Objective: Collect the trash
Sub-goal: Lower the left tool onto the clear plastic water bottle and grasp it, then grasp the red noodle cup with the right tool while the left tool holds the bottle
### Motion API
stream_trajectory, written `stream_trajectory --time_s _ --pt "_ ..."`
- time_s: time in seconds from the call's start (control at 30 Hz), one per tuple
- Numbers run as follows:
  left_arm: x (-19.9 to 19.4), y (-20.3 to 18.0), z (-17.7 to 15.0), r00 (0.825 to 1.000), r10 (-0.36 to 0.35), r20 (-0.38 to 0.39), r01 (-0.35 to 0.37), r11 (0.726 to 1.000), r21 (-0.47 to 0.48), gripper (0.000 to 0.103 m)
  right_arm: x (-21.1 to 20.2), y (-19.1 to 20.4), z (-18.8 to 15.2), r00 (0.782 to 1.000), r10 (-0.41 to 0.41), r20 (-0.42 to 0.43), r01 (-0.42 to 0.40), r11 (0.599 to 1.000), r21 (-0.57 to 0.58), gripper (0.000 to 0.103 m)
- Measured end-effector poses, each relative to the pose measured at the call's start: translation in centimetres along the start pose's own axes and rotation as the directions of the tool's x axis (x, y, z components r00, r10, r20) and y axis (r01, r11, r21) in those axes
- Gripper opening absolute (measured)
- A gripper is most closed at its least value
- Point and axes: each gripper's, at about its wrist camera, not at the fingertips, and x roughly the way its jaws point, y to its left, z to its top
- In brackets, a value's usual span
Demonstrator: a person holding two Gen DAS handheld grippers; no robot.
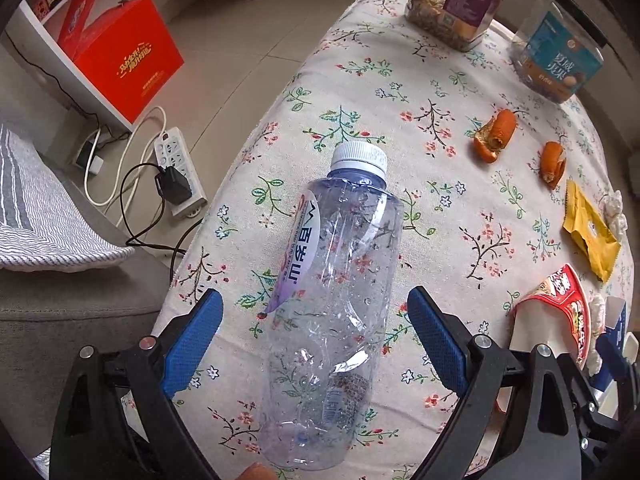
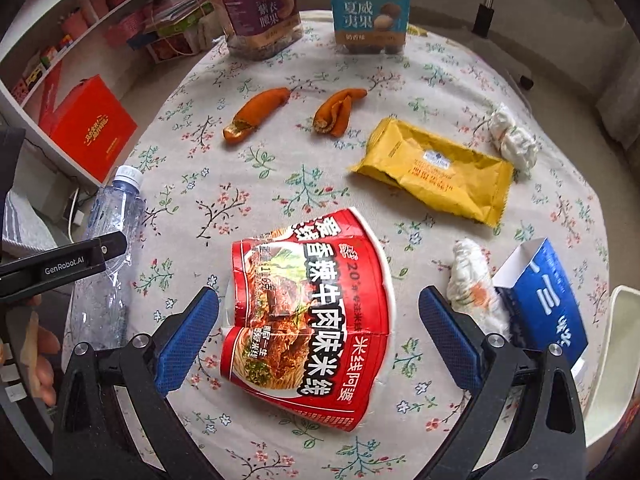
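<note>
Table edge, left: water bottle [image 1: 332,312] lying on the tablecloth [image 1: 440,92], cap pointing away.
Centre: flattened noodle cup [image 2: 308,320].
Behind it: two orange peels [image 2: 256,114], side by side.
Far back: two snack jars [image 2: 370,8].
Right: snack wrapper [image 2: 436,172], tissue wads [image 2: 472,280], possibly touching the small carton [image 2: 548,304].
</note>
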Motion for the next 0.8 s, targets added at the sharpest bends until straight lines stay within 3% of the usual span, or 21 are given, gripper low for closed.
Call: stream_trajectory --time_s 0.13,0.17,0.2,0.23,0.6,0.8 --pt "0.4 0.0 -0.1 1.000 -0.004 -0.013 0.004 1.000 0.013 0.089 0.5 0.0 -0.1 1.000 0.023 -0.011 -0.023 1.000 0.017 0.096" --pt "0.4 0.0 -0.1 1.000 -0.005 -0.008 0.005 1.000 0.017 0.085 0.4 0.0 0.0 0.999 0.038 -0.010 -0.038 0.999 0.017 0.091" --pt "0.5 -0.2 -0.2 1.000 -0.007 -0.010 0.007 1.000 0.027 0.069 0.4 0.0 0.0 0.999 0.048 -0.014 -0.048 0.999 0.022 0.089" --pt "0.5 -0.3 -0.2 1.000 -0.020 -0.018 0.021 0.999 0.033 0.061 0.3 -0.1 0.0 0.998 0.054 -0.013 -0.053 0.998 0.028 0.088" --pt "-2.3 -2.0 -0.3 0.993 -0.063 0.100 0.057 0.996 0.065 0.052 -2.4 -0.4 0.6 0.991 0.051 0.122 -0.051 0.999 -0.005 0.087" --pt "-5.1 -3.6 -0.2 0.968 -0.075 0.239 0.055 0.995 0.087 0.042 -4.3 -1.7 0.9 0.973 0.008 0.231 -0.010 1.000 0.009 0.087"
